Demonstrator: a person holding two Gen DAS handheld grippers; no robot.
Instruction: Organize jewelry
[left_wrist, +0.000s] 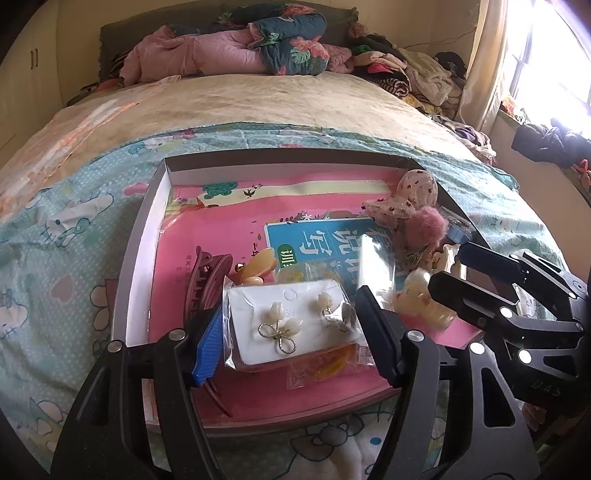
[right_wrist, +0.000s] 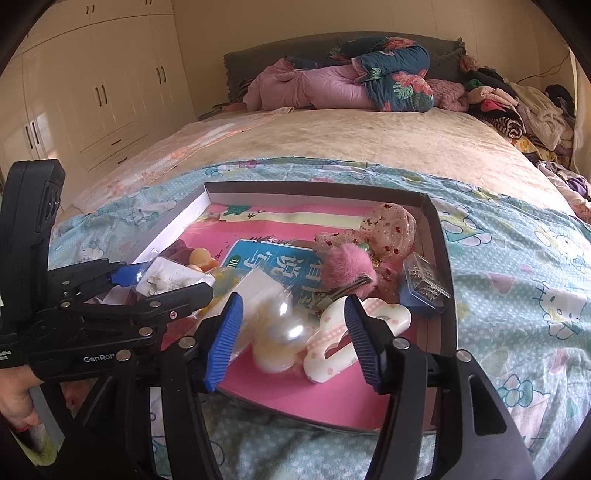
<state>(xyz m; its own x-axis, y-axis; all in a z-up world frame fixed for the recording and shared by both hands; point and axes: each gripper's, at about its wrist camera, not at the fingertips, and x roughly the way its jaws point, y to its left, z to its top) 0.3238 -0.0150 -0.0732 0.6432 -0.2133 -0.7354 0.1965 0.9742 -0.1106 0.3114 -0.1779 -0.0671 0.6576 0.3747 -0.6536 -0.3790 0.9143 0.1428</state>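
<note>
Earring card (left_wrist: 295, 325) in its clear sleeve, lying flat in the tray (left_wrist: 140, 236) with long axis across the view, between the spread fingers of the left gripper (left_wrist: 295, 332), pads not pressing; right gripper (right_wrist: 295, 339) likewise spread over a white clip (right_wrist: 354, 332). Tray rests on a cartoon-print sheet (left_wrist: 55, 240) on a bed; wardrobe (right_wrist: 92, 85) behind

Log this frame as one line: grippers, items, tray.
left gripper: jaws open around bagged earring card | right gripper: jaws open over pearly clip, white clip | tray on bed
</note>
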